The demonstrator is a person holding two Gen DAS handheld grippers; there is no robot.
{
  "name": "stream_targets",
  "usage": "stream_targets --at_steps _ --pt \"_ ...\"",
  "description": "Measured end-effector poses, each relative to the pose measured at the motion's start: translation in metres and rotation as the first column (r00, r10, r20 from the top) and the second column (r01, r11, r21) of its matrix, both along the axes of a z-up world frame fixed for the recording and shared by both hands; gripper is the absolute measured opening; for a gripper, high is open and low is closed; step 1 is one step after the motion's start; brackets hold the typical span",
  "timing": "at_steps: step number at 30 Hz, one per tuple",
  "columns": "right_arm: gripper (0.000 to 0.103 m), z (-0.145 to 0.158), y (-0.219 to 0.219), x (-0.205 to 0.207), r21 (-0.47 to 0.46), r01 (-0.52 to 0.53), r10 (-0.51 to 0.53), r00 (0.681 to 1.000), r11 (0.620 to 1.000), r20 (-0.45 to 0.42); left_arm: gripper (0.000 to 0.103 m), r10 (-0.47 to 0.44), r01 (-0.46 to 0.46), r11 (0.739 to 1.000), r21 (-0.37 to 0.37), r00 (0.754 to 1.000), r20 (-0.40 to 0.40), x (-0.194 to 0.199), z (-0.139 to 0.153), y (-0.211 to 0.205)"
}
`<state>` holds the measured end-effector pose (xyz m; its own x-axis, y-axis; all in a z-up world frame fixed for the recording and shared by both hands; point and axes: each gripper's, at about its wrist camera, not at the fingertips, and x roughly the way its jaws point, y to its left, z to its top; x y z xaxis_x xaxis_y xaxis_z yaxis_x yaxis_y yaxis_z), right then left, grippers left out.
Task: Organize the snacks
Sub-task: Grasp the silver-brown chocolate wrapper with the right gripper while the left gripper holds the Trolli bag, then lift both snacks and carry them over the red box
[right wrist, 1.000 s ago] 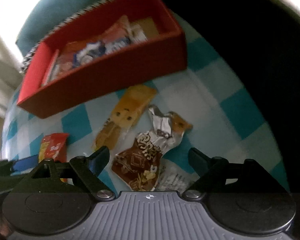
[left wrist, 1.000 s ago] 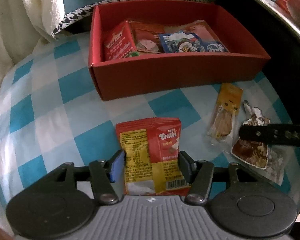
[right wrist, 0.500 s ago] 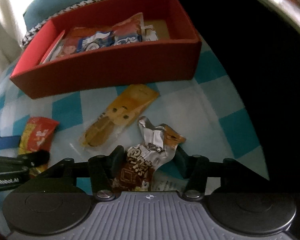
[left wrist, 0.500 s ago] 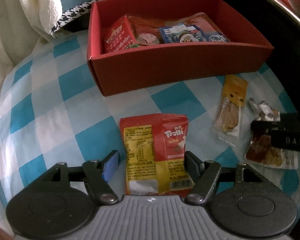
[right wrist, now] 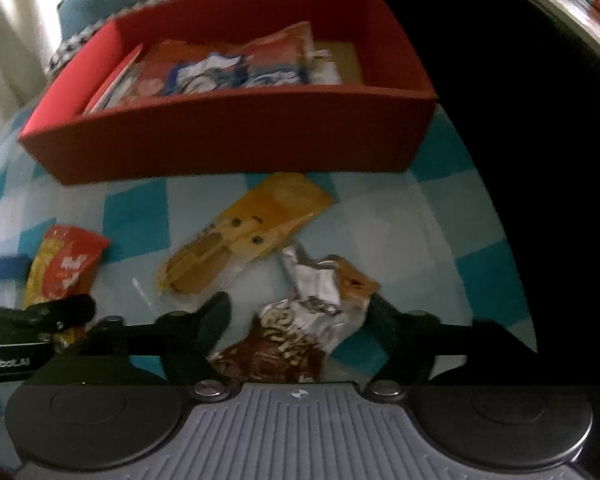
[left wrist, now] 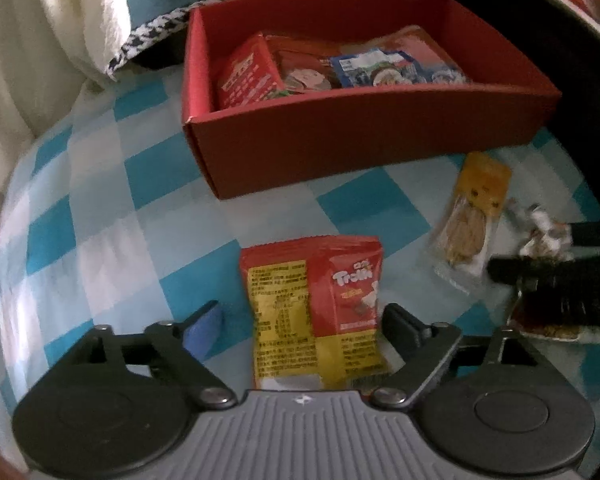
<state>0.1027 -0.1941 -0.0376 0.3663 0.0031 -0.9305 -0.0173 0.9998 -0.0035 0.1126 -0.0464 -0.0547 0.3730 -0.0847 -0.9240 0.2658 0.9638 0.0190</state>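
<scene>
A red and yellow Trolli packet (left wrist: 316, 308) lies flat on the checked cloth between the fingers of my left gripper (left wrist: 302, 320). Its jaws are opening, and the blue-padded left finger (left wrist: 204, 324) stands apart from the packet. A crumpled brown and silver packet (right wrist: 296, 332) lies between the fingers of my right gripper (right wrist: 298, 312), whose jaws are also opening, with gaps on both sides. A yellow see-through packet (right wrist: 252, 232) lies just beyond it. Behind stands the red box (left wrist: 360, 144), holding several snack packets.
The blue and white checked cloth (left wrist: 100, 220) covers a round table that drops into darkness at the right. A cream curtain (left wrist: 40, 60) hangs at the left. A teal cushion with houndstooth trim (left wrist: 156, 32) sits behind the box. Each gripper shows at the edge of the other's view.
My left jaws have spread away from the Trolli packet. My right jaws closed in on the brown packet half a second ago and now stand wide again. The right view has rolled level.
</scene>
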Motion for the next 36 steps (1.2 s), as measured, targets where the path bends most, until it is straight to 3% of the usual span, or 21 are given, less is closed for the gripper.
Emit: stream_targets --at_steps 1,10,13,15,16,18,23,36 --pt "0.103 -0.006 0.004 0.0 -0.008 -0.015 0.015 0.999 1.0 -0.036 0.087 0.002 -0.002 1.0 0.006 1.0 0.006 -0.001 -0.001 0.001" --pt "0.103 -0.007 0.002 -0.015 -0.007 -0.007 0.008 0.999 1.0 0.052 0.088 0.022 -0.021 1.0 -0.015 1.0 0.013 -0.001 -0.001 0.007" --pt "0.101 -0.004 -0.004 -0.019 0.003 -0.016 0.016 0.999 1.0 0.039 0.077 0.002 -0.001 1.0 -0.018 0.999 0.033 -0.006 0.001 0.005" --pt "0.09 -0.001 -0.004 -0.019 -0.023 -0.031 0.032 0.999 0.999 0.04 0.059 -0.035 0.036 0.999 -0.023 0.999 0.039 -0.01 0.004 -0.001" --pt "0.086 0.003 -0.003 -0.02 -0.021 -0.035 0.036 0.998 0.999 0.044 0.057 -0.043 0.044 0.999 -0.021 0.998 0.039 -0.011 0.005 -0.003" --pt "0.066 0.01 -0.003 -0.02 -0.014 -0.028 0.029 0.998 1.0 0.051 0.054 -0.051 0.051 0.999 -0.017 0.998 0.041 -0.012 0.006 -0.005" --pt "0.064 0.018 -0.01 -0.025 0.028 0.004 -0.005 0.999 1.0 0.038 0.05 -0.042 0.042 0.998 -0.055 0.999 0.007 -0.012 0.012 -0.003" --pt "0.064 0.058 -0.007 -0.039 0.122 0.011 -0.027 0.991 0.992 0.134 0.05 -0.033 0.043 0.99 -0.136 0.997 0.072 -0.014 0.049 0.0"
